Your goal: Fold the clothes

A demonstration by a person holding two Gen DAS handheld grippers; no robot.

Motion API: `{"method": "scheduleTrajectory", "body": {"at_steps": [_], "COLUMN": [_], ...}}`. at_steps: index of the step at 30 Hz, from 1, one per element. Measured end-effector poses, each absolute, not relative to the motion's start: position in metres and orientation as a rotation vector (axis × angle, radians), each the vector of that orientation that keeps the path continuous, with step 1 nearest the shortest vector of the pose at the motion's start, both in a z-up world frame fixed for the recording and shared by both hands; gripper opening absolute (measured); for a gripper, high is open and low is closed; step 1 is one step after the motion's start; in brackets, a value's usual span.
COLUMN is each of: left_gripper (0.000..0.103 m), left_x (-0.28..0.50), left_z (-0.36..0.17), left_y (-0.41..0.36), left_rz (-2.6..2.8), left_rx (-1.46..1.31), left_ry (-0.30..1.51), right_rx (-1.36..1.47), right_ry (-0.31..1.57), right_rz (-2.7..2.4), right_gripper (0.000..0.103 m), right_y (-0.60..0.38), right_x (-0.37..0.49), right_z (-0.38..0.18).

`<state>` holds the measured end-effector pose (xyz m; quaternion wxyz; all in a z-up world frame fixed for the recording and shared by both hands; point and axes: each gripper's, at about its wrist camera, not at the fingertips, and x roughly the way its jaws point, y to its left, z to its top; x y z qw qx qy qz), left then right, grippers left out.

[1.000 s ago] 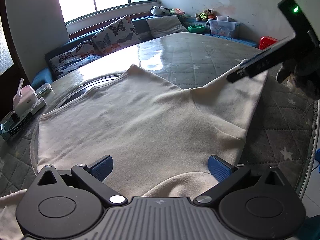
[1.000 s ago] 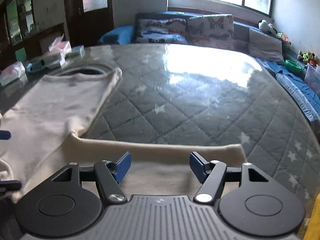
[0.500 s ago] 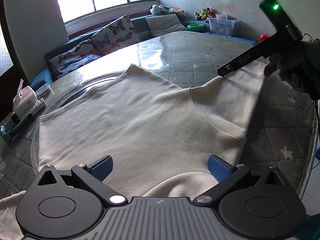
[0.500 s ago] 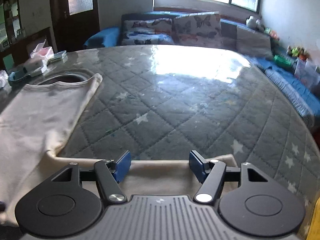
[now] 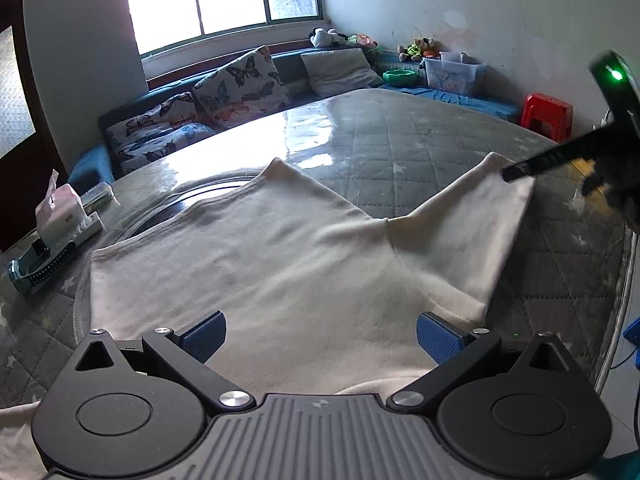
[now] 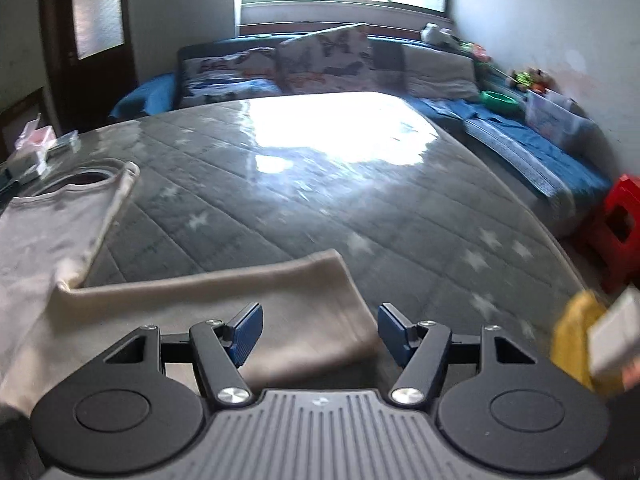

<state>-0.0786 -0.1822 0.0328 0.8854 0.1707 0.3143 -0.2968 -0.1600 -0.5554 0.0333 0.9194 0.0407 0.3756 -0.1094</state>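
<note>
A: Left hand-held gripper [image 5: 320, 330] spread wide, holding nothing; blue pads low in frame, over near edge of cream shirt [image 5: 280, 264].

B: Right hand-held gripper [image 6: 320, 330]?

A: Also spread, nothing between pads. Sleeve [image 6: 256, 304] directly ahead, cuff end at lower centre of right view. In left view, seen at right edge, tip at far corner of sleeve; touching or just above, cannot tell.

B: Shirt position?

A: Flat on quilted mattress [image 6: 360, 200], filling centre of left view. Neck opening toward upper left, sleeve fanned out to right of frame. Tissue box [image 5: 60, 216] and small clutter at left edge, apart from cloth.

B: Handling?

A: Soft, light knit by the look. No stiffness, likely to drape and drag on the quilting rather than slide. Not fragile. Probably best pinched at hemmed edges: cuff corner for the sleeve, shoulder seam or hem for the body. Mid-panel pinch would likely bunch it.

B: Change from a second ago?

A: Right view swung: sleeve previously ran straight across bottom, now angled, with cuff end in sight and red stool [image 6: 616, 232] at right edge. In left view, right gripper backed off toward right of frame. Shirt itself barely shifted. Both sets of pads spread throughout.
</note>
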Motion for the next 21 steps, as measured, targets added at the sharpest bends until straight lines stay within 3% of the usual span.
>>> {"method": "scheduleTrajectory", "body": {"at_steps": [3, 6, 9, 10, 13, 16, 19, 21], "left_gripper": [0.103, 0.103, 0.103, 0.103, 0.103, 0.103, 0.103, 0.103], "left_x": [-0.077, -0.079, -0.080, -0.080, -0.081, -0.080, -0.079, -0.077], "left_z": [0.028, 0.023, 0.020, 0.019, 0.016, 0.016, 0.022, 0.025], "left_y": [-0.188, -0.193, -0.197, -0.198, -0.200, -0.199, -0.197, -0.197], "left_rz": [-0.623, -0.633, -0.642, -0.644, -0.646, -0.641, -0.631, -0.625], "left_rx": [0.367, 0.377, 0.386, 0.391, 0.403, 0.403, 0.388, 0.377], "left_ry": [0.664, 0.670, 0.677, 0.678, 0.682, 0.686, 0.674, 0.670], "right_rx": [0.119, 0.156, 0.173, 0.178, 0.167, 0.169, 0.201, 0.208], "right_ry": [0.789, 0.774, 0.760, 0.756, 0.745, 0.739, 0.731, 0.731], "right_rz": [-0.260, -0.278, -0.291, -0.295, -0.303, -0.306, -0.300, -0.293], "right_gripper": [0.053, 0.050, 0.038, 0.026, 0.015, 0.013, 0.023, 0.024], "right_y": [-0.562, -0.567, -0.572, -0.573, -0.573, -0.575, -0.578, -0.577], "right_x": [-0.168, -0.169, -0.168, -0.167, -0.167, -0.166, -0.167, -0.168], "right_z": [0.025, 0.021, 0.021, 0.021, 0.020, 0.022, 0.025, 0.025]}}
